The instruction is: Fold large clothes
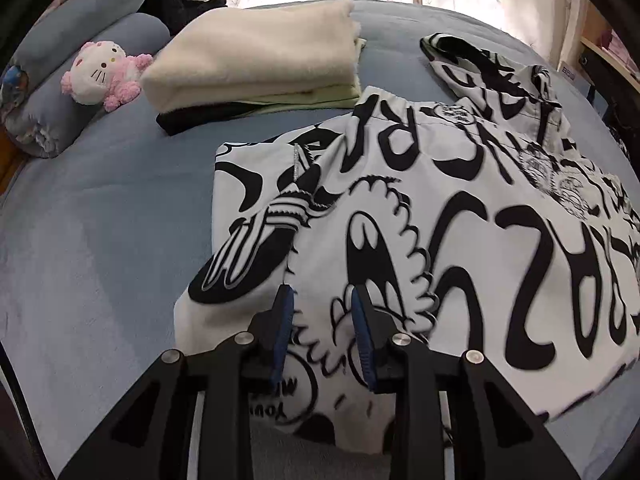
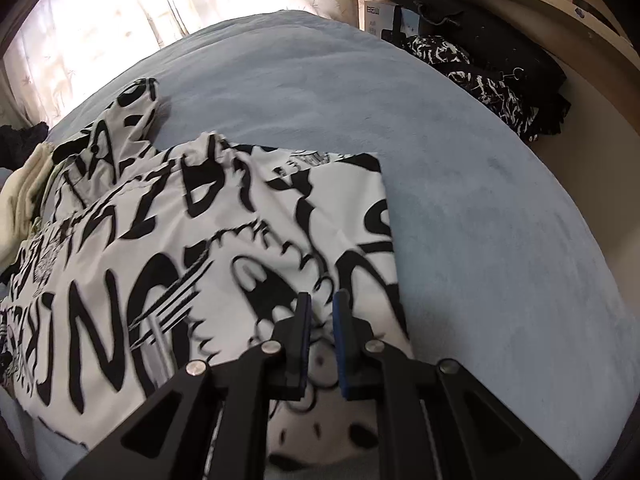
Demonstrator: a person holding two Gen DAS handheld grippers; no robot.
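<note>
A blue-grey bed (image 1: 100,208) under curtained windows carries the task's black-and-white printed garment (image 1: 420,220), lying partly folded across the middle with a loose end trailing toward the window. The left gripper (image 1: 323,300) stands narrowly open over the near hem and the right gripper (image 2: 320,300) is almost closed over the near right part, though I cannot tell if either pinches cloth. Judging from this, slack fabric could slip out and the fold could skew; the cream folded stack (image 1: 256,60) touches the garment's far edge, while the pink plush toy (image 1: 104,74) and rolled bedding (image 1: 80,56) lie clear.
</note>
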